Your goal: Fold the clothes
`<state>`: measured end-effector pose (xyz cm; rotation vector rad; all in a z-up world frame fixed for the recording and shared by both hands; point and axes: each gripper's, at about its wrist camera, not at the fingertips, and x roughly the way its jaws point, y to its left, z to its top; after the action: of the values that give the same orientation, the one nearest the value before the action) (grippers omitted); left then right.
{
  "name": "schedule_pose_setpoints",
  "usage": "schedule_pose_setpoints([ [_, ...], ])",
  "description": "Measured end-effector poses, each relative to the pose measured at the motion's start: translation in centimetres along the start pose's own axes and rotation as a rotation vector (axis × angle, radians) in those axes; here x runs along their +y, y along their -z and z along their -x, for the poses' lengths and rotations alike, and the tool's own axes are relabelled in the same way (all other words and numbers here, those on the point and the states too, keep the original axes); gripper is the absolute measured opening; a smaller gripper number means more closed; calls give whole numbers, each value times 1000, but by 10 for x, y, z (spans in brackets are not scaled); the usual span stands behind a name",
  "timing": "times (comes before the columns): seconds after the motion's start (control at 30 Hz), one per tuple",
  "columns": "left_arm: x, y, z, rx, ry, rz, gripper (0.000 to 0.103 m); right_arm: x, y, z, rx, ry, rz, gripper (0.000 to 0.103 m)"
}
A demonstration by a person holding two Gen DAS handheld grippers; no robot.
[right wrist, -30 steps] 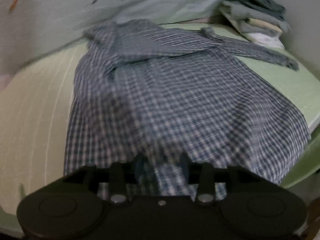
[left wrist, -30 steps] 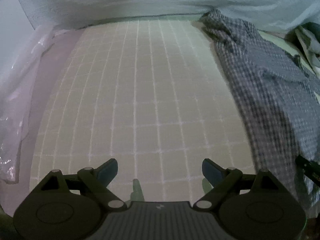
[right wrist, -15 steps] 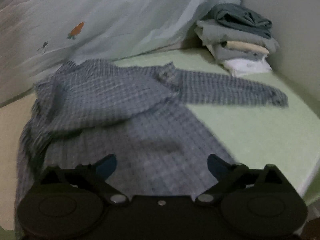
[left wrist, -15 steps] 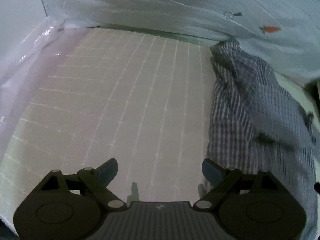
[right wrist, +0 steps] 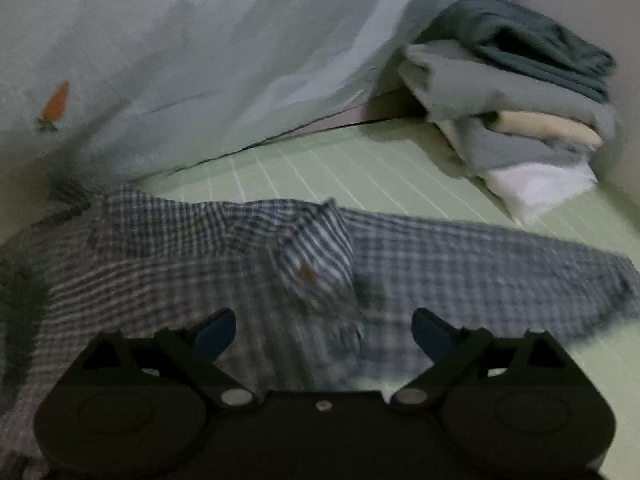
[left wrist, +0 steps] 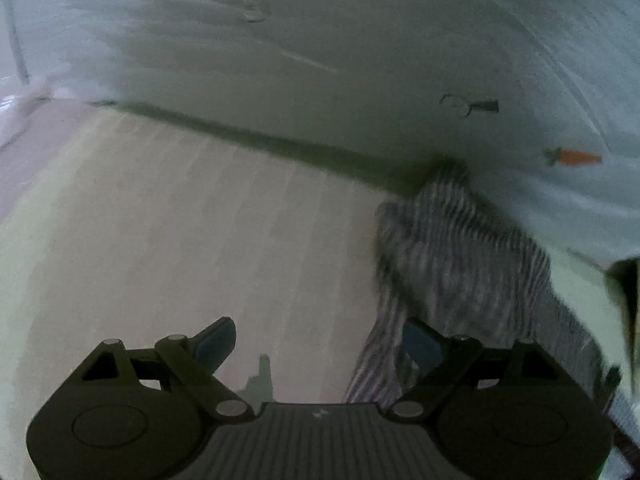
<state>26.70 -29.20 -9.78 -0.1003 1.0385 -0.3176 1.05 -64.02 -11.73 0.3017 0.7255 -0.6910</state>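
Note:
A blue-and-white checked shirt (right wrist: 180, 248) lies spread on the bed, its collar (right wrist: 316, 252) in the middle and one sleeve (right wrist: 500, 268) stretched to the right. My right gripper (right wrist: 323, 316) hovers over the shirt just below the collar. Its jaws stand wide and are closing slightly, with cloth under them but nothing pinched. In the left wrist view a bunched corner of the shirt (left wrist: 460, 248) reaches the bed's far edge. My left gripper (left wrist: 318, 328) is open, its right finger (left wrist: 420, 340) over the shirt's edge, its left over bare mattress.
A pale blue sheet with carrot prints (left wrist: 320, 60) hangs along the far side of the bed. The grid-patterned mattress cover (right wrist: 340, 168) shows green beyond the shirt. A stack of folded clothes (right wrist: 520, 108) stands at the far right corner.
The right gripper let go of the shirt's lower hem, opened wide and travelled up to the collar. The left gripper moved from the bare mattress toward the shirt's far corner.

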Motion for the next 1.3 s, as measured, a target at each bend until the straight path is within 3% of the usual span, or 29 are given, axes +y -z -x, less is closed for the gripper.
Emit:
schedule_pose_setpoints([
  [0.13,-10,-28,-46,58,39,8,82,9,-15,-38,25,61,53,96],
  [0.17,-12,-32,-55,73,47,12,75,7,-17,-44,29,81,37,95],
  [0.23,-13,-39,-72,99,58,25,54,0,-21,-54,36,105,-6,85],
  [0.27,-13,-41,-79,109,61,34,26,-5,-22,-58,39,105,-31,81],
  [0.3,-13,-44,-86,120,64,43,5,-11,-24,-61,41,105,-55,68],
  [0.33,-12,-46,-90,117,64,60,3,-16,-26,-64,44,102,-78,41],
  [0.4,-9,-53,-90,76,70,85,2,-25,-32,-67,34,82,-96,11],
  [0.47,-7,-62,-81,9,61,79,2,-35,-42,-62,-24,86,-102,7],
  [0.67,-11,-68,-91,17,59,68,2,-71,-82,-50,-157,65,-164,6],
  [0.83,-20,-56,-108,53,-15,11,4,-66,-81,-78,-91,86,-72,7],
  [0.87,-23,-57,-107,49,-22,-10,10,-66,-79,-80,-80,84,-70,7],
  [0.93,-28,-60,-99,29,-35,-50,31,-64,-78,-74,-91,78,-59,7],
  [1.0,-32,-64,-87,23,-40,-81,80,-62,-77,-68,-103,72,-49,7],
  [1.17,-34,-52,-30,-47,-68,-156,86,-52,-72,-34,-165,18,-13,7],
  [1.3,-23,-13,31,-85,-101,-178,91,-34,-60,14,-235,-72,34,7],
])
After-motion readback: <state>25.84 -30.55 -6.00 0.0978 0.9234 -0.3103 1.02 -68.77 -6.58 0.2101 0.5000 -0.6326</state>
